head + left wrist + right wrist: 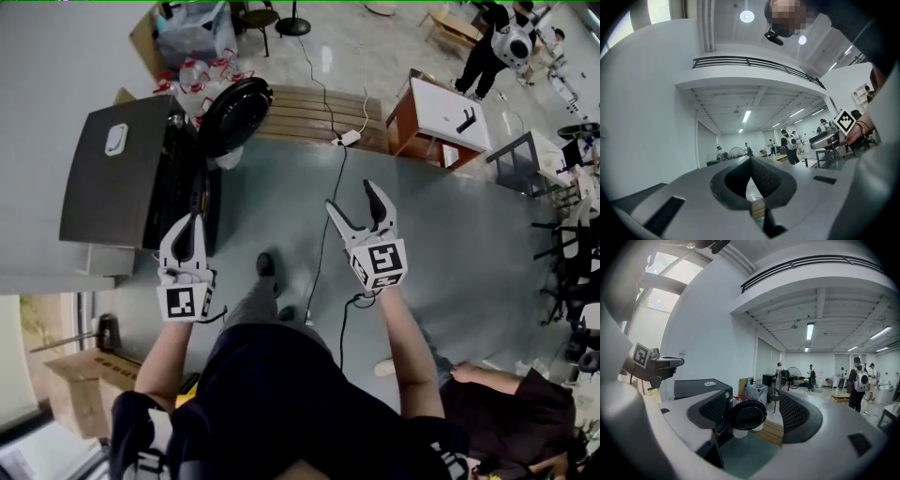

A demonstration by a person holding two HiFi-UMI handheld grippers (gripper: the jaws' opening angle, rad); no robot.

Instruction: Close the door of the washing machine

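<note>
The dark grey washing machine (122,169) stands against the left wall in the head view. Its round black door (234,114) hangs open, swung out toward the wooden platform. My left gripper (185,239) hovers just in front of the machine's near corner, jaws together with nothing between them. My right gripper (361,211) is held open over the grey floor, well right of the door. In the right gripper view the machine (701,390) and its open door (747,414) sit between the spread jaws of the right gripper (752,401), some distance off. The left gripper (751,161) points up at the room and ceiling.
A wooden platform (314,114) lies behind the door, with a power strip (349,138) and a cable (328,216) trailing across the floor. A white table (448,112) stands at the right, a cardboard box (84,394) at the lower left. People (492,47) stand far back.
</note>
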